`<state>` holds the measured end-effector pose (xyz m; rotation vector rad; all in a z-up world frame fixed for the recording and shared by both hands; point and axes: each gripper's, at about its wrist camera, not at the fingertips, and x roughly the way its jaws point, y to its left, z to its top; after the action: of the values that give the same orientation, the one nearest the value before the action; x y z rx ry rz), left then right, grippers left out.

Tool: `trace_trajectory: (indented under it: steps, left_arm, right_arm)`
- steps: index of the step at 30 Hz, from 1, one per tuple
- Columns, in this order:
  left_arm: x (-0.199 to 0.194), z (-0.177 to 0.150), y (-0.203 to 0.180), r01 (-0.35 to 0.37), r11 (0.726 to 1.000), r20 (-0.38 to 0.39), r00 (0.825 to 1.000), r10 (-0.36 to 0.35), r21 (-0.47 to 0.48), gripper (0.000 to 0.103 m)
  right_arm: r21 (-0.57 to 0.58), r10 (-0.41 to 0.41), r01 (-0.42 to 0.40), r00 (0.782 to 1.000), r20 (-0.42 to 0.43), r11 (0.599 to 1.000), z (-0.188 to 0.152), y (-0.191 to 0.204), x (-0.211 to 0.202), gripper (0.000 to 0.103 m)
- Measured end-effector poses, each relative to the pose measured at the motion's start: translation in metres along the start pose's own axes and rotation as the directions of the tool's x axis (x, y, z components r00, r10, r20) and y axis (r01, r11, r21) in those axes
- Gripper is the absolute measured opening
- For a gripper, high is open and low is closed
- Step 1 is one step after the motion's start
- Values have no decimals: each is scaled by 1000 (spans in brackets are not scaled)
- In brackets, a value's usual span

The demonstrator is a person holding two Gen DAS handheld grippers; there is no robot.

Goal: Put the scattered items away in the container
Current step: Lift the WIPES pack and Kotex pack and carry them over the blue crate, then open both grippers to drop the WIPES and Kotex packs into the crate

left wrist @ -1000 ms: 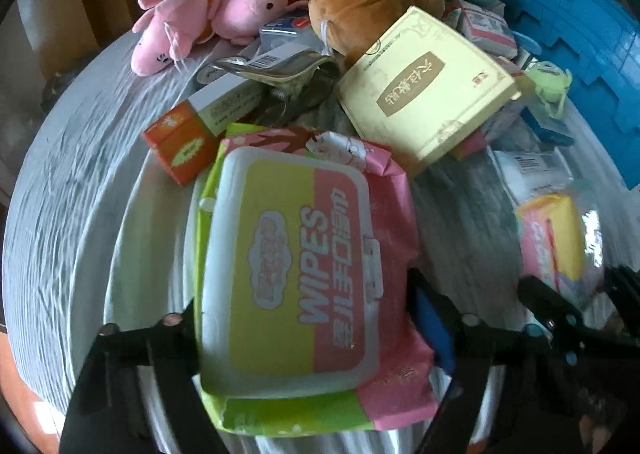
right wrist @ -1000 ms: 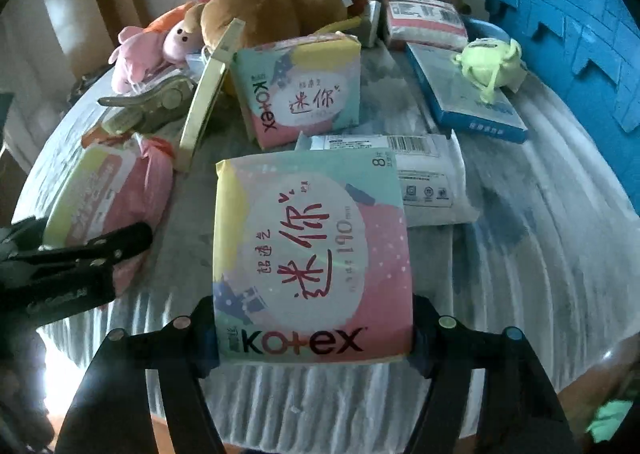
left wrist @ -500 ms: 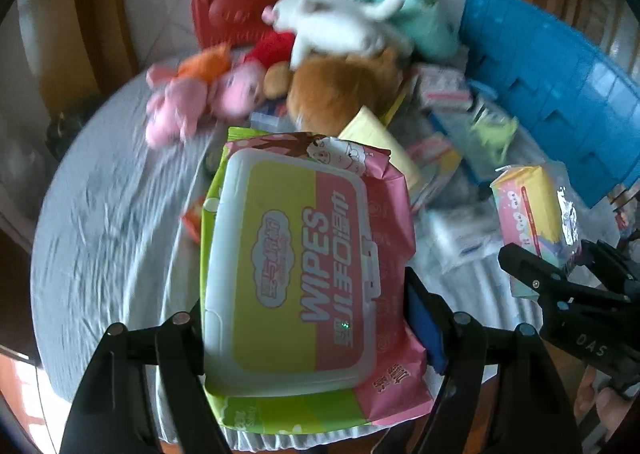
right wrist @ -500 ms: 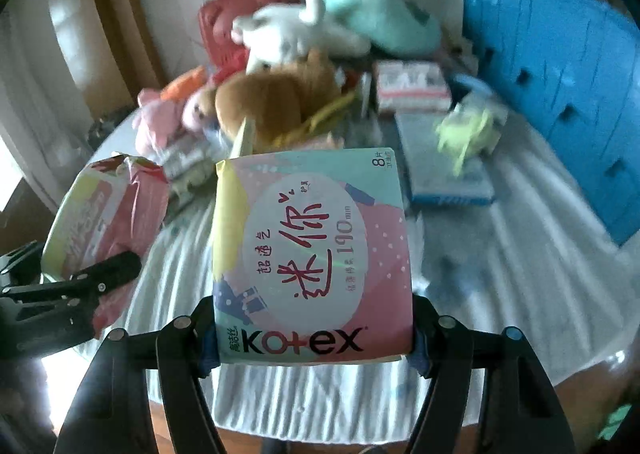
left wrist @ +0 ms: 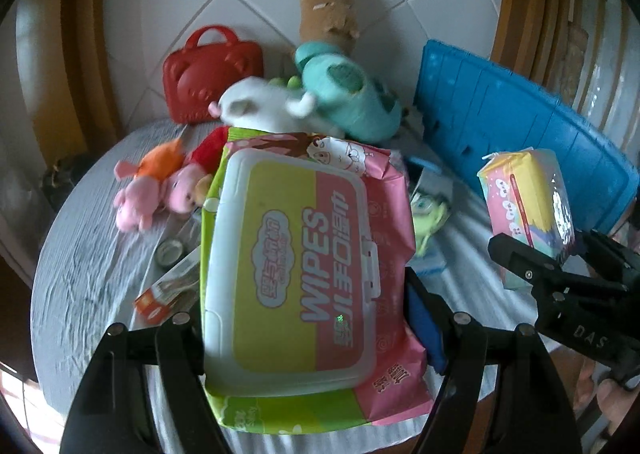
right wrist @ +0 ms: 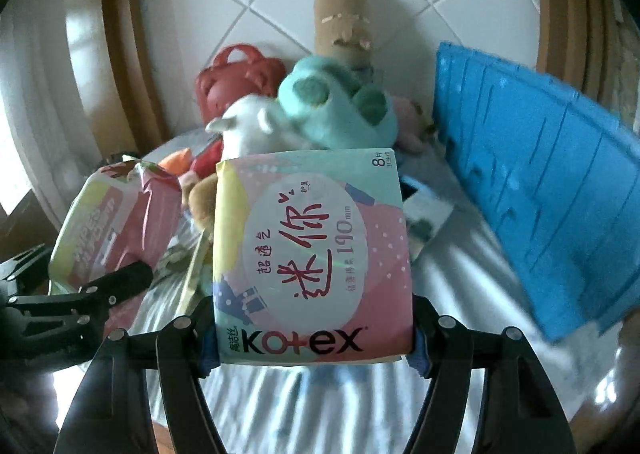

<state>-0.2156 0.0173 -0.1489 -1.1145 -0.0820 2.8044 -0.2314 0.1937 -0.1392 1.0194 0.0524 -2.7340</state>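
Note:
My left gripper (left wrist: pixel 304 318) is shut on a pink and green wipes pack (left wrist: pixel 296 266) with a white lid, held above the table. My right gripper (right wrist: pixel 312 338) is shut on a pastel Kotex pad pack (right wrist: pixel 312 254), also lifted. The blue crate (left wrist: pixel 520 122) stands at the right edge of the table. In the left wrist view the right gripper (left wrist: pixel 560 266) shows at the right with the pad pack (left wrist: pixel 528 198). In the right wrist view the left gripper (right wrist: pixel 80 294) shows at the left with the wipes pack (right wrist: pixel 116 222).
A round table with a grey cloth (left wrist: pixel 88 254) carries plush toys: a pink one (left wrist: pixel 140 198), a white one (left wrist: pixel 264 106), a teal one (left wrist: pixel 348 98), a brown one (left wrist: pixel 328 2). A red toy case (left wrist: pixel 208 70) leans on the tiled wall. An orange box (left wrist: pixel 160 294) lies nearby.
Both grippers have risen and tilted up with their packs; the table items dropped lower in view and the wall came into sight. The blue crate now sits closer on the right.

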Motion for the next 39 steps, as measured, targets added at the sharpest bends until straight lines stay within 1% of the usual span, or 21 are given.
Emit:
trace_trajectory:
  steps: [4,7,11,15,19,23,25,27,31,35,39]
  left_arm:
    - [6,17,-22,0,1000,16,1000,0,8,75]
    - [17,36,-37,15,999,28,999,-16,39,75]
    - [28,68,-60,62,995,62,996,-67,81,75]
    - [34,103,-97,112,982,107,986,-129,149,75]
    - [39,134,-146,161,965,137,972,-192,209,75]
    - [45,162,-211,202,943,174,952,-253,264,75]
    - [49,176,-247,218,933,192,941,-278,285,75]
    - [54,188,-285,236,926,204,931,-302,295,75]
    - [68,209,-357,274,908,179,923,-341,316,75]
    - [88,220,-408,291,895,122,929,-349,339,75]
    - [108,218,-438,292,887,69,939,-337,357,76]
  right_arm:
    - [-4,2,-2,1000,30,1000,18,-24,-5,70]
    - [13,-15,15,998,56,1000,32,-45,-6,70]
    - [64,-50,43,994,97,997,55,-76,-12,70]
    - [84,-126,114,979,160,990,81,-112,-35,70]
    - [103,-196,177,957,214,979,102,-153,-59,70]
    - [132,-265,237,927,266,963,120,-214,-82,70]
    - [143,-284,253,916,282,957,125,-243,-90,70]
    - [150,-291,258,918,271,954,124,-267,-89,70]
    - [163,-301,267,922,245,950,122,-315,-86,70]
    - [176,-311,276,925,218,945,119,-363,-84,70]
    - [189,-321,286,928,191,940,117,-411,-81,70]
